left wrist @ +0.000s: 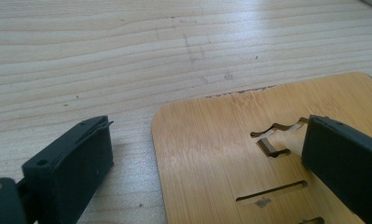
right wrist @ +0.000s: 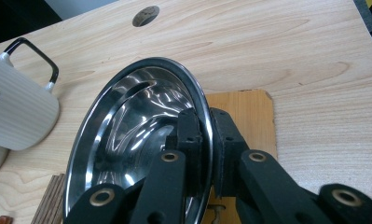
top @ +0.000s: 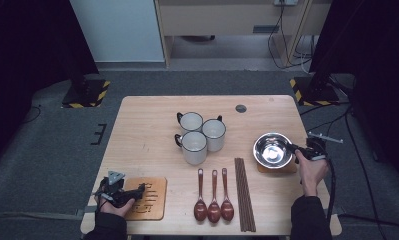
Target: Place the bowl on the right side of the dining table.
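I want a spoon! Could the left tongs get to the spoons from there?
Probably yes: the left tongs are open over the mat, and bare table lies between them and the spoons.

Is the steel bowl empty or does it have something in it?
Empty. The steel bowl shows only bare shiny metal inside, apart from one jaw of the right gripper clamped over its rim.

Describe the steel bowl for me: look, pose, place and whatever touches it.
The steel bowl is round, shiny and mirror-like inside, with a thin rolled rim, and looks empty. It sits at the table's right side on a small wooden mat, right of the three mugs. The right gripper is shut on its rim, one jaw inside the bowl and one outside. In the right gripper view the bowl looks tilted; whether it has left the mat I cannot tell.
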A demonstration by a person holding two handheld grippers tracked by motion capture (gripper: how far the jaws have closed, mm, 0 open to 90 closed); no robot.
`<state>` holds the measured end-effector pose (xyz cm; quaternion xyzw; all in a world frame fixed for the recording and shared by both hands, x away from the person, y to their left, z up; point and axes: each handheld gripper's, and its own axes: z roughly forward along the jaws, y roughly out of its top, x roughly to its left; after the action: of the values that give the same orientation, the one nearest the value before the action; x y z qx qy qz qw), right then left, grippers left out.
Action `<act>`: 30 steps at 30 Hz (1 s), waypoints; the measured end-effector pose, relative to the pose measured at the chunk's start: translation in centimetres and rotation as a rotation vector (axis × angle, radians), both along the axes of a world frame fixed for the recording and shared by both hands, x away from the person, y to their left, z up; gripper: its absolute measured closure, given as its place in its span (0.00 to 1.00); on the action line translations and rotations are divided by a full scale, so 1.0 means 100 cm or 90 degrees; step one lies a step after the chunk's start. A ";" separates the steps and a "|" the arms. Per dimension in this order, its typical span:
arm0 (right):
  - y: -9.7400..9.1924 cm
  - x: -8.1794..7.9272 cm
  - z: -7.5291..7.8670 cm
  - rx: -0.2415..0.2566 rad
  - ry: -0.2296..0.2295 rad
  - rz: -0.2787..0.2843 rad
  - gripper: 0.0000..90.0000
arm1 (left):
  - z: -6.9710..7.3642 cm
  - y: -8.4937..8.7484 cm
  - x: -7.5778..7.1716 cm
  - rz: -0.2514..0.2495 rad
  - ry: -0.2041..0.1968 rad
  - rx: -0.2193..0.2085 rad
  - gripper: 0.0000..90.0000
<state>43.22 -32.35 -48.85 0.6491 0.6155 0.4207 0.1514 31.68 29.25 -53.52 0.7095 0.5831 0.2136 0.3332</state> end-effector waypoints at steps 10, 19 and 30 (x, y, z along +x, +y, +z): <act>-0.001 0.002 -0.004 -0.027 0.003 -0.008 0.91 | 0.000 0.000 0.000 0.001 -0.001 -0.001 0.01; -0.002 0.006 -0.010 -0.043 0.009 -0.015 0.91 | 0.000 0.000 0.000 0.001 -0.001 -0.001 0.01; -0.006 0.008 -0.017 -0.059 0.016 -0.018 0.86 | 0.000 0.000 0.000 0.001 -0.001 -0.001 0.01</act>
<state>43.99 -32.93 -50.56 0.6551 0.6271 0.3813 0.1793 31.68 29.23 -53.53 0.7087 0.5836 0.2137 0.3339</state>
